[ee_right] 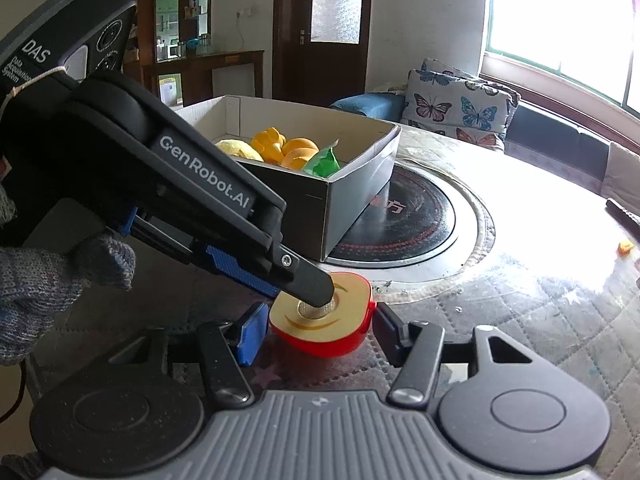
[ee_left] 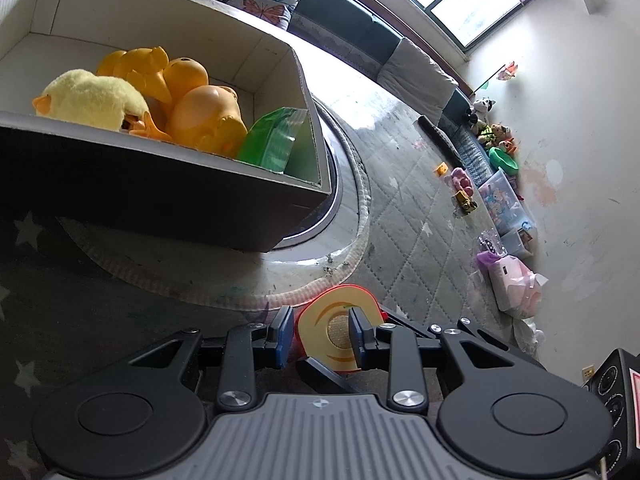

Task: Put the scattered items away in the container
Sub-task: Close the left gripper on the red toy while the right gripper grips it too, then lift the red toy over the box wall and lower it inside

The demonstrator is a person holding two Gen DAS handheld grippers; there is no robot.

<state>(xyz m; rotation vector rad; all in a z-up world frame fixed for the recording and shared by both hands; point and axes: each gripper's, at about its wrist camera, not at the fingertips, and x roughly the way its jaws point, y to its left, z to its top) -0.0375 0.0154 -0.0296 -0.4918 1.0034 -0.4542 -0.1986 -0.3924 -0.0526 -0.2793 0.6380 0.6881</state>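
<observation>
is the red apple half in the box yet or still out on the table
Out. The apple half lies cut face up on the table mat, in front of the box, between the open right gripper's fingers.

So the table [ee_right: 520,320] has a quilted cover under a clear, shiny sheet, with a round black cooktop [ee_right: 416,220] sunk into the middle. The cardboard box [ee_right: 352,200] sits partly on that cooktop, and the red toy apple half [ee_right: 324,328] lies cut face up on the cover just in front of it. Farther out there's a little orange piece [ee_right: 625,246] and a dark remote-looking thing [ee_right: 624,212] near the far edge.
</observation>
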